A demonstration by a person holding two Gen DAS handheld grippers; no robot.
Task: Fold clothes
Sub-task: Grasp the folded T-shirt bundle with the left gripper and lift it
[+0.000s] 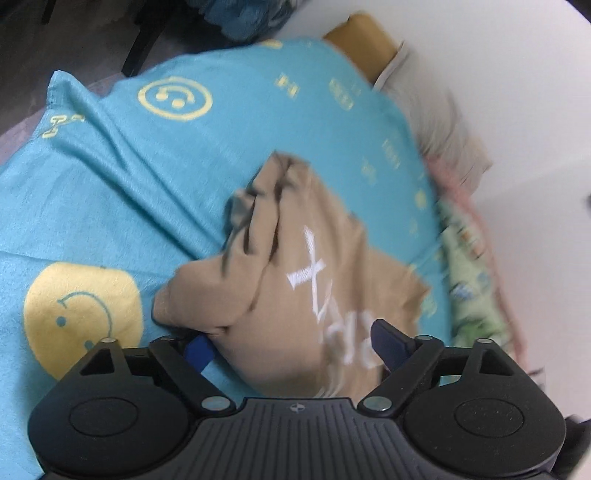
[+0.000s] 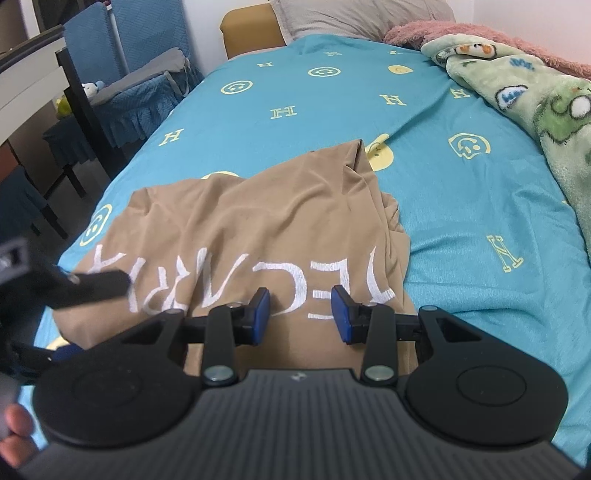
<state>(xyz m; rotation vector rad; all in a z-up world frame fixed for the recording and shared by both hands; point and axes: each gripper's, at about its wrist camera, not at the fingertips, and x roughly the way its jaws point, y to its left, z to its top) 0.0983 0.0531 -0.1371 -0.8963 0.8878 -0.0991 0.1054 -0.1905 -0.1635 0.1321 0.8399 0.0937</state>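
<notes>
- My right gripper (image 2: 301,314), black with blue pads, hangs released just over the near part of the tan soft-knit garment with white embroidered lettering (image 2: 258,229); its jaws stand apart with nothing between them.
- My left gripper (image 1: 291,345) is spread wide too, the garment's (image 1: 295,280) cloth bulging up between the blue pads, but I judge it ungripped.
- The garment lies crumpled on the bed's turquoise sheet printed with yellow smiley faces and H letters (image 2: 461,206), lettering upside down to me, one bunched fold rising toward the far side.
- The step in hand looks like getting a first hold. To do it well I would pinch a single layer at an edge or corner with each gripper, pull the two apart to flatten the cloth, then fold.
- Farther off, a green cartoon-print fleece blanket (image 2: 535,96) and a grey pillow (image 2: 354,16) sit at the bed's far end, well apart from the garment.
- The left view is motion-blurred, the garment's near hem is hidden under both grippers, and I cannot make out sleeves or collar.
</notes>
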